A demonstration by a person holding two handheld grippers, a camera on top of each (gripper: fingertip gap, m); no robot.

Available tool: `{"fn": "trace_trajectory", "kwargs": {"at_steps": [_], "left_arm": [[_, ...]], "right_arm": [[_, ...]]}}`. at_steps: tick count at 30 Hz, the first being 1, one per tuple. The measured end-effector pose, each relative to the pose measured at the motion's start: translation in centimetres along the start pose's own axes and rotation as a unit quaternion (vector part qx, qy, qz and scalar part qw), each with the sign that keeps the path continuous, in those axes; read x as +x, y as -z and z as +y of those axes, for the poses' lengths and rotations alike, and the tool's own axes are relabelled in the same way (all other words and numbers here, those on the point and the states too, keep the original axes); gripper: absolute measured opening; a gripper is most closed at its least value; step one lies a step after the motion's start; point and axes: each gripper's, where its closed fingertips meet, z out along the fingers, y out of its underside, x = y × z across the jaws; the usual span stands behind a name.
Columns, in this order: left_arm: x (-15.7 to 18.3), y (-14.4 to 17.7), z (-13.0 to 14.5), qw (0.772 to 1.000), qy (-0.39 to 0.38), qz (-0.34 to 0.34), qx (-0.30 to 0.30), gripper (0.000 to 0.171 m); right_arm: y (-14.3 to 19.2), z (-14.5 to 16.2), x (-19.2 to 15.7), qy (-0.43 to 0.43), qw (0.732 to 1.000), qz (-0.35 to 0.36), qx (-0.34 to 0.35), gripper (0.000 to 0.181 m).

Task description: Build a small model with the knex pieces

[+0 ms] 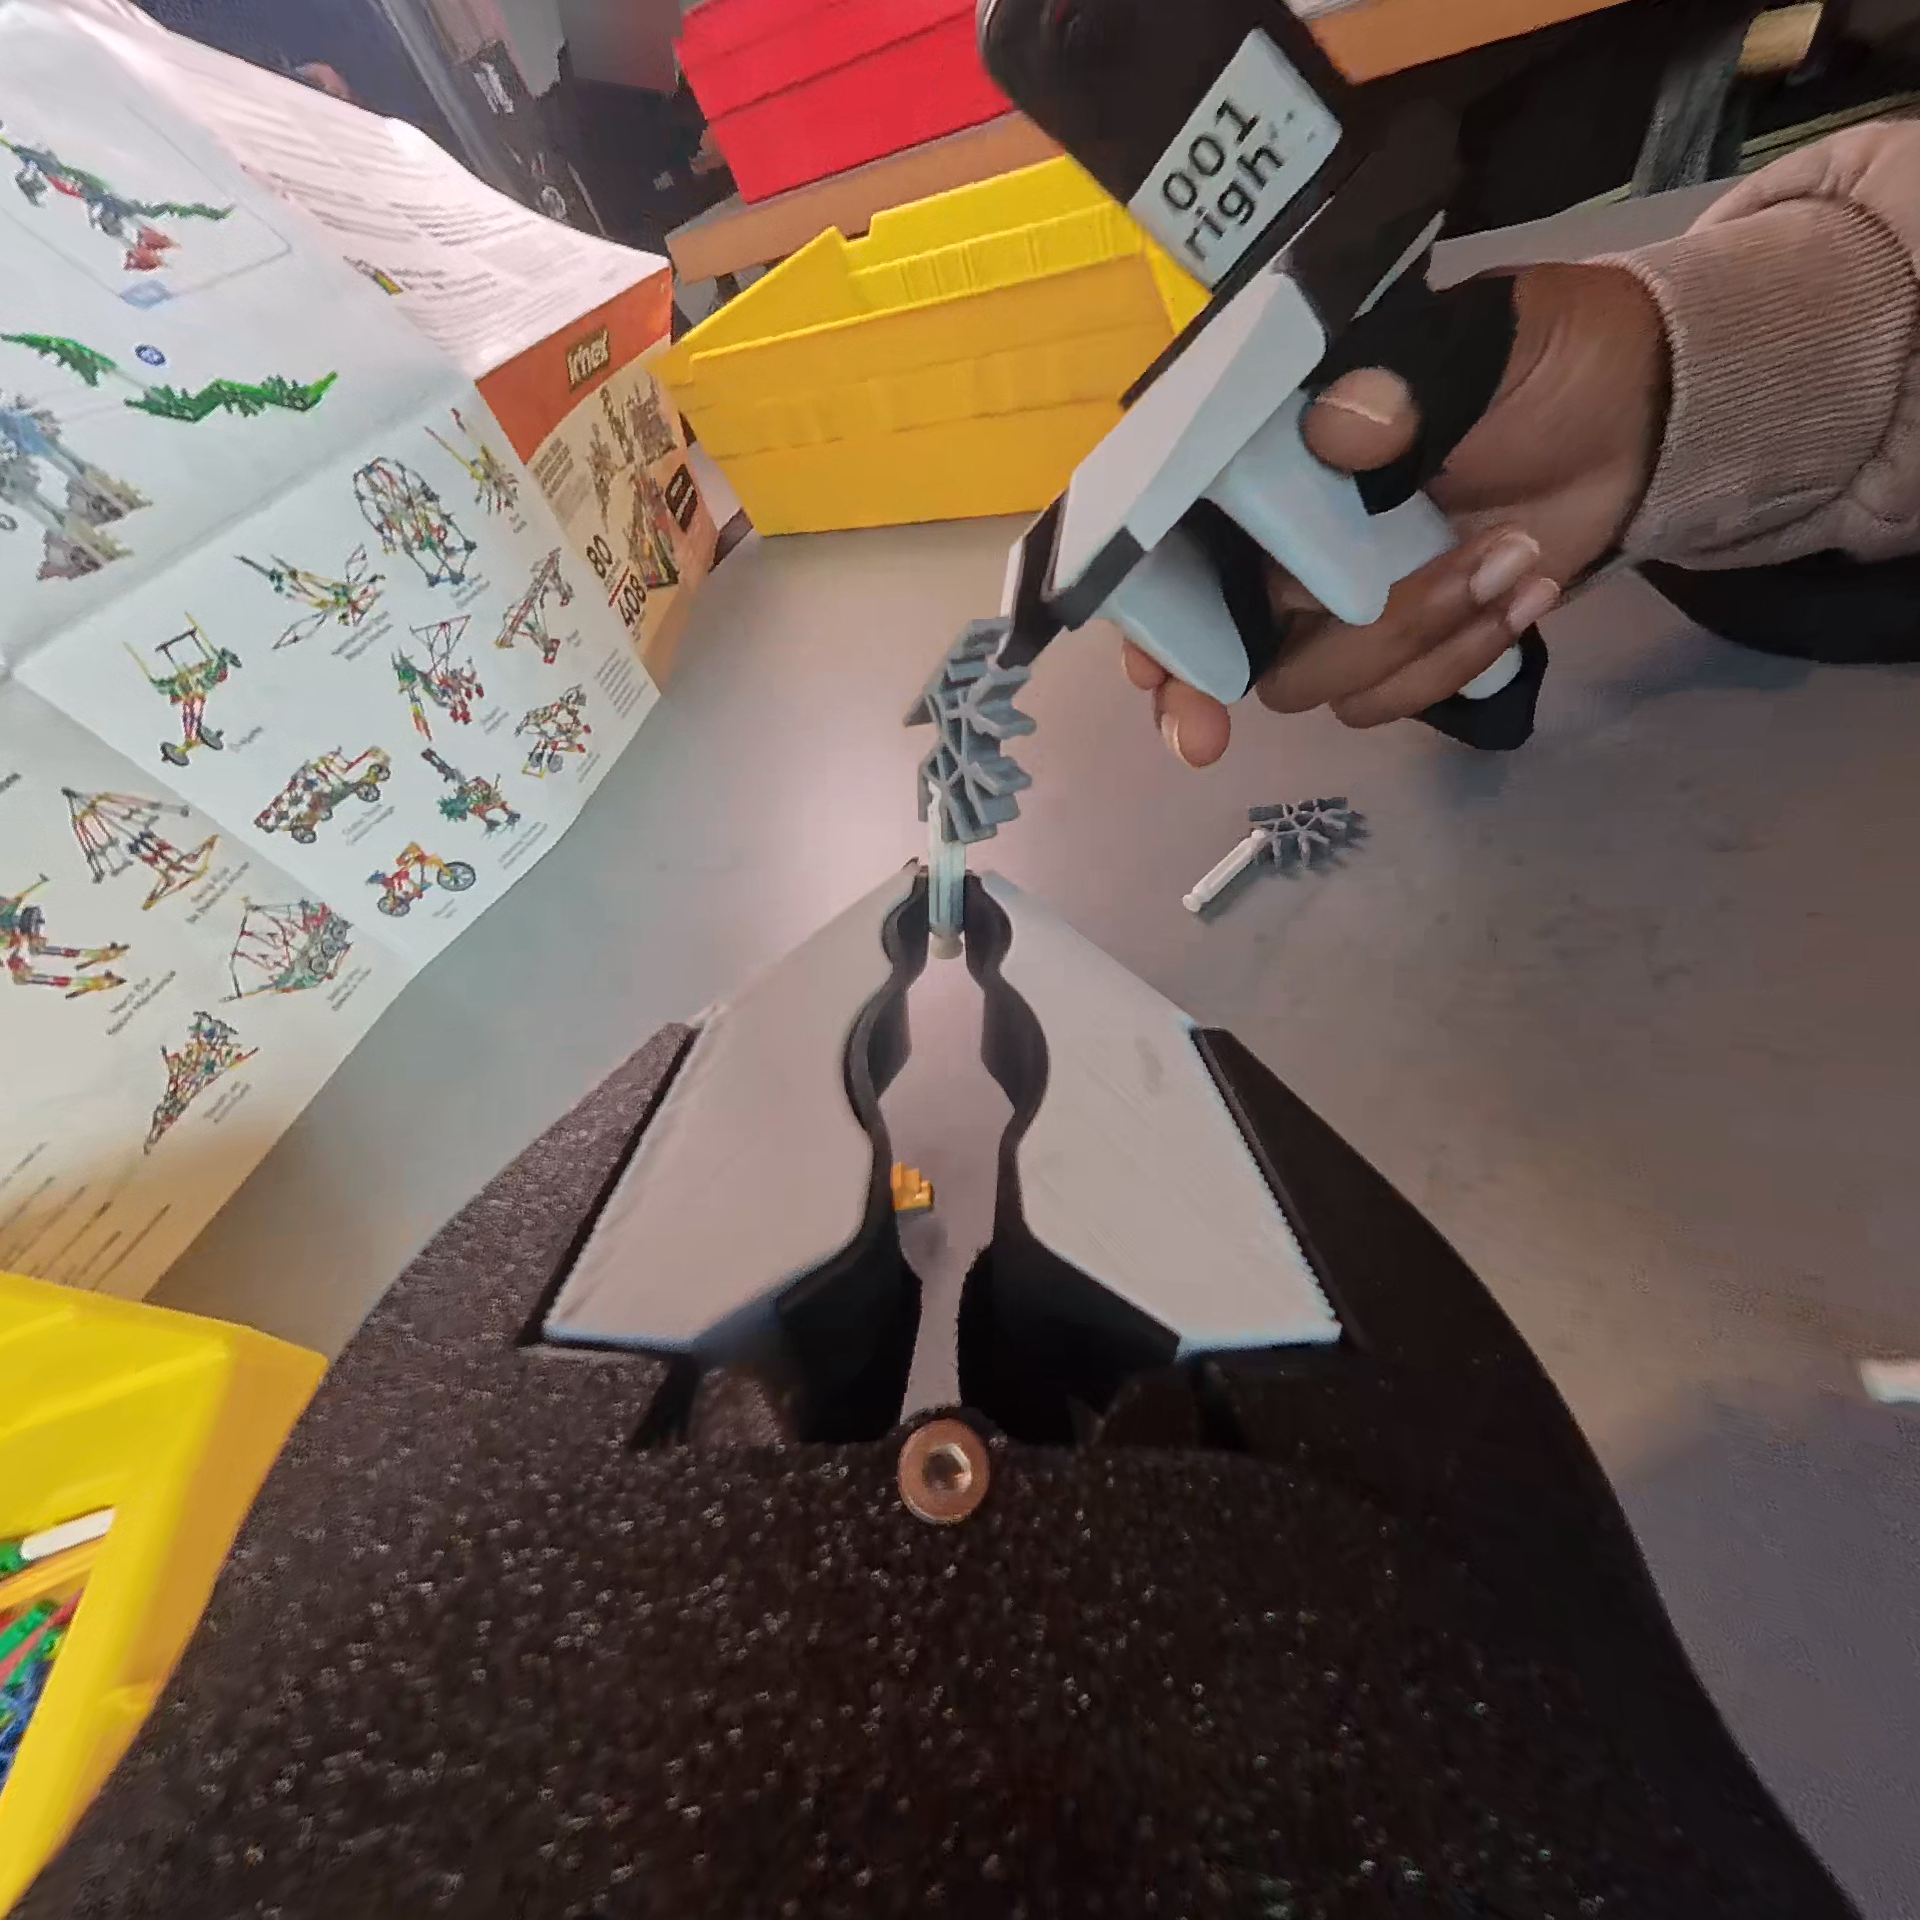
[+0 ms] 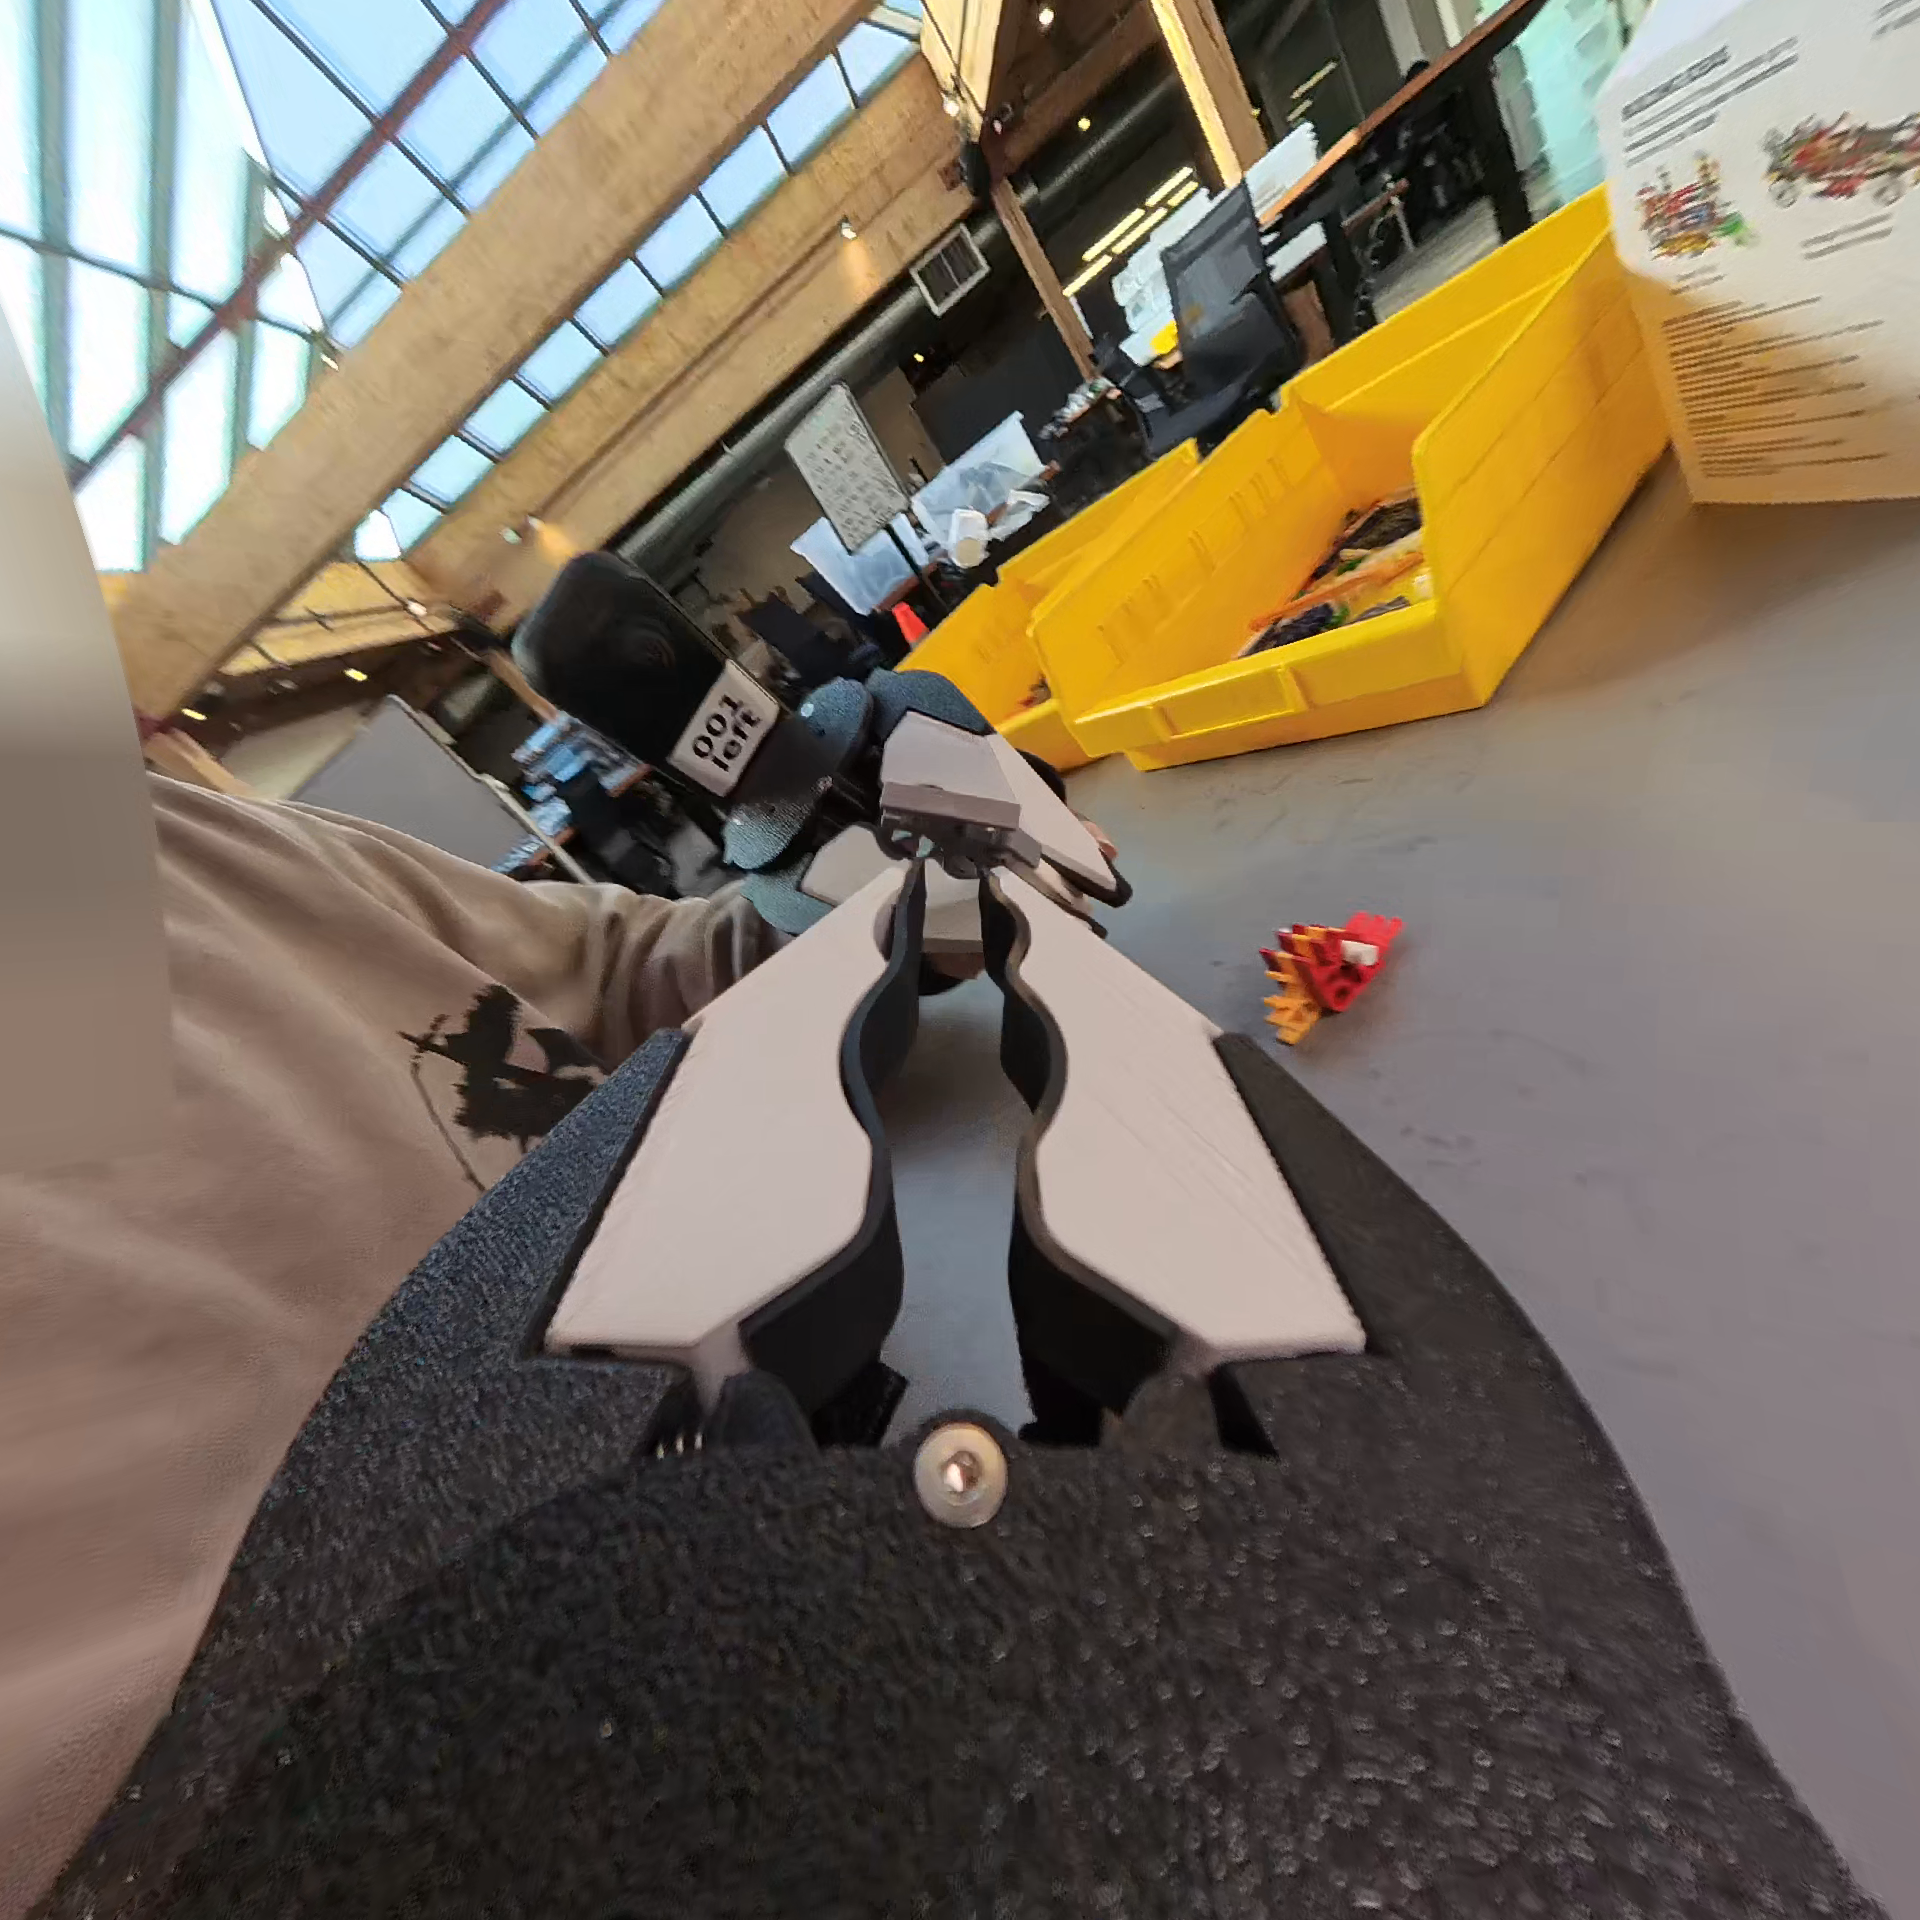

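Observation:
In the left wrist view, my left gripper (image 1: pixel 943 909) is shut on a short white rod (image 1: pixel 945 883). The rod plugs into a stack of grey snowflake connectors (image 1: pixel 971 748) held above the grey table (image 1: pixel 1455 1143). My right gripper (image 1: pixel 1016 636), held by a hand (image 1: pixel 1455 582), comes in from the upper right and is shut on the top of that grey stack. In the right wrist view, my right gripper (image 2: pixel 951 881) pinches the grey connectors (image 2: pixel 951 836) at its tips, with the left gripper (image 2: pixel 966 784) right behind them.
A second grey connector with a white rod (image 1: pixel 1283 847) lies on the table to the right. A small orange piece (image 1: pixel 911 1190) lies under my left fingers. A red and orange connector cluster (image 2: pixel 1330 971), yellow bins (image 1: pixel 935 384) (image 2: pixel 1351 623), a picture sheet (image 1: pixel 260 623) and a kit box (image 1: pixel 623 488) surround the spot. The tips of one gripper are about 5 centimetres away from the tips of the other.

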Motion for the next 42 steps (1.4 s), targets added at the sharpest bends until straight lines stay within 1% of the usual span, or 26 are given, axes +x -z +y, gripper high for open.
{"fn": "trace_trajectory", "kwargs": {"at_steps": [2, 4, 5, 7, 9, 12, 15, 17, 20, 22, 24, 25, 27, 28, 29, 31, 32, 34, 36, 37, 39, 40, 42], "left_arm": [[-0.6, -0.2, 1.0, 1.0, 0.008, -0.004, -0.022, 0.005], [-0.8, -0.4, 1.8, 0.999, 0.019, -0.005, -0.036, 0.005], [-0.9, -0.6, 2.2, 0.999, 0.024, -0.006, -0.045, 0.005], [-1.1, -0.7, 2.7, 0.998, 0.03, -0.009, -0.05, 0.005], [-1.4, -0.7, 2.7, 0.998, 0.036, -0.014, -0.043, 0.005], [-1.6, -0.6, 2.6, 0.998, 0.054, -0.002, -0.032, 0.006], [-2.0, -0.5, 2.7, 0.998, 0.054, -0.004, -0.035, 0.006], [-2.2, -0.5, 3.0, 0.998, 0.053, -0.007, -0.041, 0.006], [-2.3, -0.6, 3.4, 0.997, 0.059, -0.004, -0.052, 0.006], [-2.2, -0.8, 3.7, 0.996, 0.062, 0.0, -0.059, 0.005], [-1.9, -0.9, 4.0, 0.996, 0.062, 0.004, -0.069, 0.005], [-1.9, -1.0, 4.1, 0.996, 0.058, 0.004, -0.073, 0.006], [-1.8, -0.9, 4.2, 0.996, 0.053, 0.004, -0.078, 0.005], [-1.7, -0.9, 4.1, 0.995, 0.052, 0.004, -0.08, 0.006], [-1.8, -0.8, 4.1, 0.995, 0.051, 0.003, -0.082, 0.005], [-1.9, -0.6, 4.1, 0.995, 0.052, 0.004, -0.089, 0.006], [-1.7, -0.6, 4.1, 0.994, 0.052, 0.011, -0.092, 0.006], [-1.0, -0.6, 4.7, 0.992, 0.045, 0.034, -0.111, 0.006], [-0.3, -0.8, 5.7, 0.989, 0.012, 0.043, -0.14, 0.005], [0.2, -0.9, 6.2, 0.987, -0.007, 0.049, -0.156, 0.006], [1.2, -1.3, 7.2, 0.981, -0.032, 0.06, -0.185, 0.008], [1.8, -1.4, 7.4, 0.979, -0.03, 0.072, -0.191, 0.013], [2.7, -1.5, 7.0, 0.979, 0.004, 0.096, -0.182, 0.023]], "right_arm": [[0.4, 0.4, 1.2, 0.055, 0.997, 0.049, -0.024, 0.009], [0.6, 1.1, 1.7, 0.099, 0.991, 0.071, -0.049, 0.012], [0.5, 1.6, 1.4, 0.117, 0.989, 0.067, -0.065, 0.016], [0.0, 3.4, -0.4, 0.164, 0.979, 0.031, -0.118, 0.022], [-0.7, 5.9, -2.1, 0.223, 0.958, 0.003, -0.181, 0.03], [-1.5, 10.7, -3.9, 0.295, 0.913, -0.036, -0.28, 0.041], [-1.9, 15.3, -4.8, 0.315, 0.872, -0.065, -0.369, 0.063], [-2.2, 17.2, -5.7, 0.335, 0.851, -0.08, -0.396, 0.063], [-3.0, 18.6, -7.1, 0.343, 0.839, -0.101, -0.411, 0.061], [-3.2, 19.4, -6.9, 0.358, 0.824, -0.099, -0.427, 0.05], [-3.4, 20.0, -7.0, 0.371, 0.815, -0.101, -0.434, 0.031], [-3.4, 20.1, -7.1, 0.376, 0.811, -0.103, -0.437, 0.031], [-3.3, 19.7, -6.8, 0.38, 0.809, -0.095, -0.438, 0.03], [-3.4, 18.8, -6.3, 0.382, 0.817, -0.084, -0.423, 0.029], [-3.3, 17.5, -6.1, 0.369, 0.835, -0.076, -0.401, 0.029], [-3.2, 13.2, -5.0, 0.345, 0.878, -0.041, -0.331, 0.03], [-2.7, 10.7, -4.0, 0.34, 0.894, -0.012, -0.291, 0.03], [-1.1, 5.8, -1.4, 0.33, 0.918, 0.052, -0.212, 0.03], [1.1, 2.2, 0.8, 0.304, 0.937, 0.096, -0.145, 0.03], [2.2, 1.1, 1.8, 0.293, 0.942, 0.111, -0.123, 0.03], [3.8, 0.0, 2.8, 0.267, 0.953, 0.115, -0.089, 0.03], [4.2, -0.4, 3.1, 0.244, 0.961, 0.109, -0.07, 0.03], [4.8, -1.3, 3.2, 0.209, 0.972, 0.099, -0.036, 0.03]]}}
